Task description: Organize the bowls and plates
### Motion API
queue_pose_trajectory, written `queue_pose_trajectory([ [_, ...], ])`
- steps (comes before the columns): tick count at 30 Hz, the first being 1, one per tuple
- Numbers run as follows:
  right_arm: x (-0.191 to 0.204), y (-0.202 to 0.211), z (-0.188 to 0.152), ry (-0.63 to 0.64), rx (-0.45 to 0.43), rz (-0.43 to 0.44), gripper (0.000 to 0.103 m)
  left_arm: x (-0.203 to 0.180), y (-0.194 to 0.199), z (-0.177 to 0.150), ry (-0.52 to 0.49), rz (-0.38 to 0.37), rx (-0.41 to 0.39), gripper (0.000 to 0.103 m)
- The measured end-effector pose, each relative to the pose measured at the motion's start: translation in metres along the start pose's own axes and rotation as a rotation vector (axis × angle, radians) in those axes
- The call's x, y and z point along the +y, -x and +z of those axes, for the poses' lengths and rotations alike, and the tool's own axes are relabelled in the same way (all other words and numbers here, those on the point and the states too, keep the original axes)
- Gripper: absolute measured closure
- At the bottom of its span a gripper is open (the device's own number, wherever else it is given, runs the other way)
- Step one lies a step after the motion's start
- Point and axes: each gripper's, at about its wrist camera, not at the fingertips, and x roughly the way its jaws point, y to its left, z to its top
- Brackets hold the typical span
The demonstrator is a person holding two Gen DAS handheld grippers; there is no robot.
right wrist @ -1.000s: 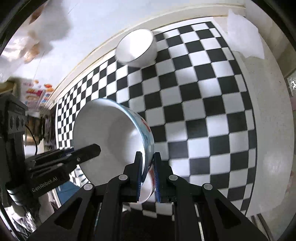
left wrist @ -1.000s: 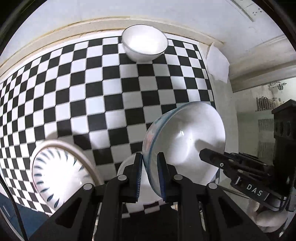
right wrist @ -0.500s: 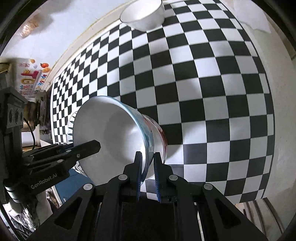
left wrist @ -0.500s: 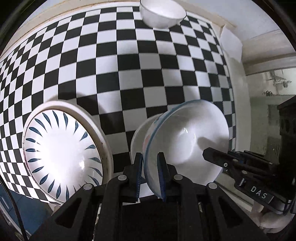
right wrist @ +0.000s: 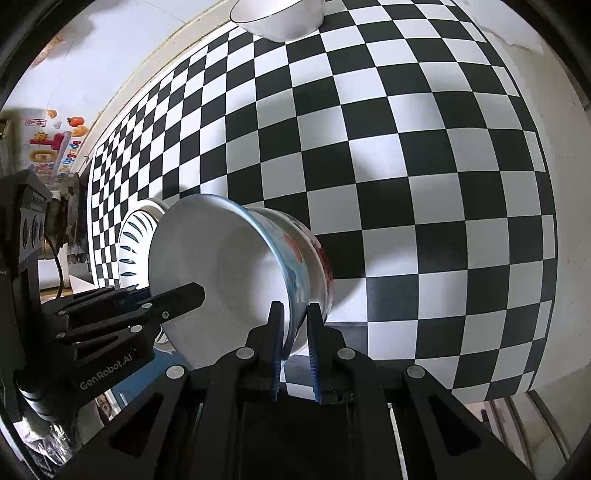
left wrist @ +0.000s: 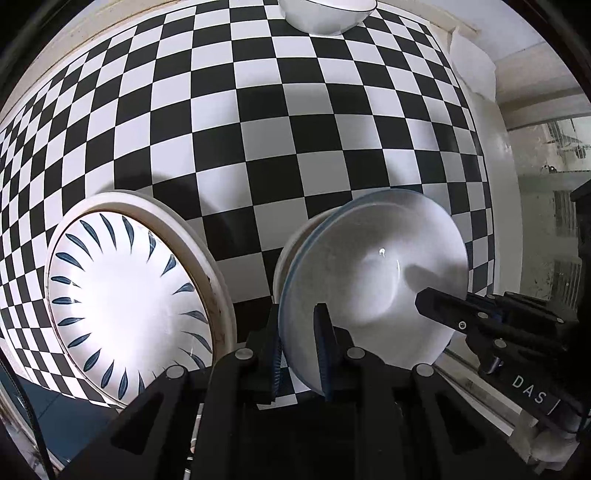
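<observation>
Left wrist view: the left tool (left wrist: 297,345) was closed on the near rim of a white ceramic bowl with a thin blue edge (left wrist: 373,280), one pad inside and one outside. The bowl was nested into a second white bowl (left wrist: 291,247) beneath it, whose rim showed just behind the held one. The right tool (left wrist: 439,302) reached in from the far side of that bowl and pinched its opposite rim. Just beside the bowl, on the black-and-white checkered tabletop (left wrist: 280,133), lay a round white plate with dark blue leaf strokes (left wrist: 125,295). A plain white bowl (left wrist: 325,16) stood well apart at the tabletop's far edge.

Right wrist view: the right tool (right wrist: 295,345) was clamped on the bowl's wall, whose outside carried red and blue painted marks (right wrist: 299,258). The left tool (right wrist: 184,295) gripped the opposite rim, and the leaf-patterned plate (right wrist: 135,240) peeked out behind the bowl.

Judging from this, one bowl was nearly stacked but neither tool had let go. The far white bowl (right wrist: 280,18) remained unsorted, and the plate had no partner in view.
</observation>
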Motion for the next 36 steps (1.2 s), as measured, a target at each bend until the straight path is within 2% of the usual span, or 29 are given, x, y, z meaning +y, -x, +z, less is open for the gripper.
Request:
queue_pose_trajectory([
  [19, 0.003, -0.012, 0.003, 0.008, 0.047, -0.048, 0.088, -0.003, -0.011, -0.001, 0.0, 0.034, 0.005, 0.089],
  [26, 0.003, -0.011, 0.006, 0.01, 0.068, -0.042, 0.085, 0.001, -0.003, 0.0, 0.003, 0.031, 0.004, 0.089],
  [30, 0.003, 0.0, 0.009, 0.008, 0.076, -0.02, 0.085, 0.009, 0.031, 0.001, 0.024, 0.021, -0.059, 0.088],
  [34, 0.0, 0.035, 0.021, 0.001, 0.018, 0.022, 0.084, 0.015, 0.084, 0.025, 0.049, 0.005, -0.177, 0.086],
  [35, -0.001, 0.044, 0.027, -0.002, -0.002, 0.032, 0.08, 0.017, 0.095, 0.037, 0.056, -0.007, -0.205, 0.082],
  [36, -0.002, 0.054, 0.036, -0.005, -0.028, 0.045, 0.072, 0.017, 0.101, 0.046, 0.059, -0.013, -0.221, 0.076],
])
